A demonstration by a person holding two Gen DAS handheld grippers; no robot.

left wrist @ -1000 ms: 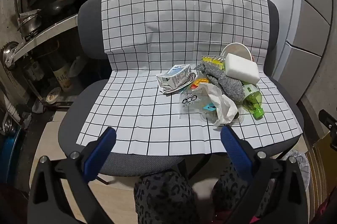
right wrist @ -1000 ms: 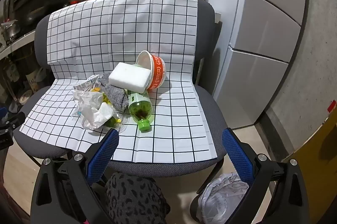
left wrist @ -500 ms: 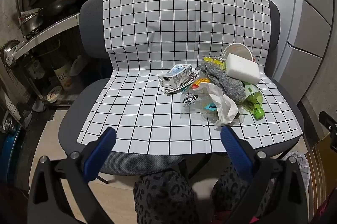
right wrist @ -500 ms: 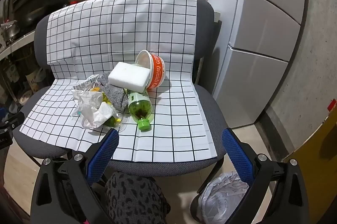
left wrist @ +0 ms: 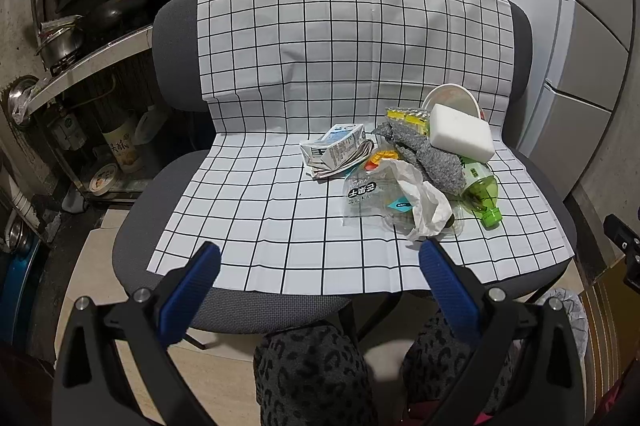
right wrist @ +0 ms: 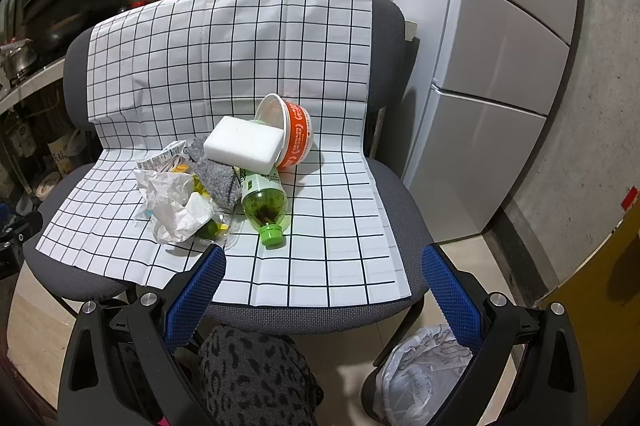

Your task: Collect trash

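Left hand-held gripper (left wrist: 320,262): blue-padded fingers spread wide apart, nothing held between them, poised over the near edge of a grey upholstered chair (left wrist: 176,26) draped with a white cloth with a black grid (left wrist: 320,46).

Right hand-held gripper (right wrist: 322,262): fingers likewise wide apart and unloaded, held over the same chair's front edge.

The trash is seen piled on the seat, ahead of and to the right of the left hand-held gripper, and ahead of and slightly left of the right one. Noted in the pile:
- a flattened white-and-blue milk carton (left wrist: 334,152) at the far-left side;
- a clear plastic wrapper with printed characters (left wrist: 370,196), touched by a crumpled white paper tissue (right wrist: 176,206);
- a grey knitted rag (left wrist: 432,162), overlain by a white rectangular foam block (right wrist: 246,144);
- a green plastic bottle with a green cap (right wrist: 266,204), lying on its side, cap toward the right hand-held gripper;
- an orange-and-white paper noodle bowl (right wrist: 294,136), tipped on its side behind the foam block and touching it.

On the floor, below and right of the right hand-held gripper, a bin lined with a white plastic bag (right wrist: 424,374) is recorded. Leopard-print trouser knees (left wrist: 308,370) are seen beneath both grippers.
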